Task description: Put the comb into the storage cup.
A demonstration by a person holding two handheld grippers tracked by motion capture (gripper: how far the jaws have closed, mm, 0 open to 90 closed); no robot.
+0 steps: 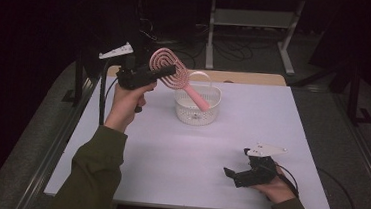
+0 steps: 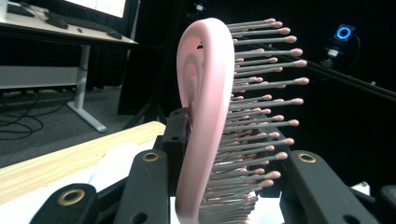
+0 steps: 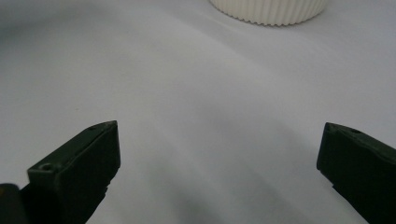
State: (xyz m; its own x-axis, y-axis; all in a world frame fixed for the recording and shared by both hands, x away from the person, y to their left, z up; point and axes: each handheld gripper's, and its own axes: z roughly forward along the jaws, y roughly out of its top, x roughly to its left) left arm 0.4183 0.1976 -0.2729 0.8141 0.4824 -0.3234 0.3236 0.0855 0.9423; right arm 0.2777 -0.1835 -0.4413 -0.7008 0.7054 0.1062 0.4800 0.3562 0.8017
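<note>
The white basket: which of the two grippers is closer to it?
Left. The left gripper, clamped on the pink hairbrush, is raised just left of the white basket, the brush handle reaching over it. The right gripper sits open near the table's front edge, well away.

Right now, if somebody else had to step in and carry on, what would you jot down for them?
Left hand-held gripper: shut on the pink hairbrush, held in the air by its head, handle slanting down over the white basket.
Right hand-held gripper: open, holding nothing, low over the near right of the table.
Done: brush gripped and lifted.
Left: probably lower it into the basket and let go.
</note>
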